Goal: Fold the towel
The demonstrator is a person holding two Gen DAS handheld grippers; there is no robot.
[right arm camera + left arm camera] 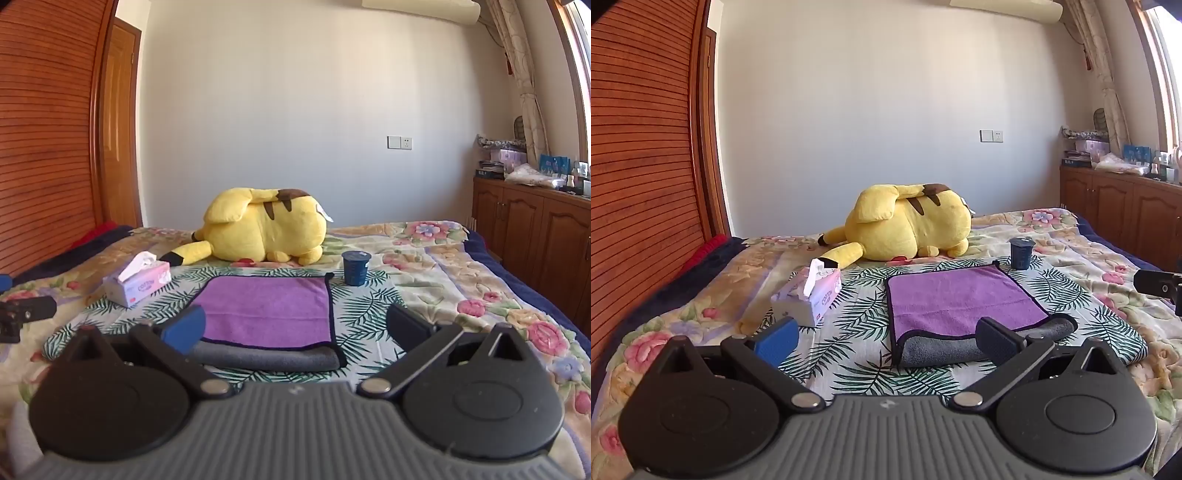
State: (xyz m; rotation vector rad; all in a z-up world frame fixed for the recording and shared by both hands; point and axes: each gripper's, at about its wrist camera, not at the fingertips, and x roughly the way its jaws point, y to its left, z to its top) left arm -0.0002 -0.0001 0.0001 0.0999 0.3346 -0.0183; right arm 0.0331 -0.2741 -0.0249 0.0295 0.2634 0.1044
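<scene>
A purple towel (956, 301) with a dark border and a grey underside lies folded flat on the leaf-print cloth on the bed; its grey layer shows along the near edge. It also shows in the right wrist view (271, 310). My left gripper (886, 334) is open and empty, hovering just in front of the towel's near left corner. My right gripper (295, 328) is open and empty, in front of the towel's near edge. Neither gripper touches the towel.
A tissue box (809, 299) sits left of the towel, also in the right wrist view (138, 282). A dark blue cup (1020, 253) stands at the towel's far right corner. A yellow plush toy (908, 225) lies behind. A wooden cabinet (535, 229) lines the right wall.
</scene>
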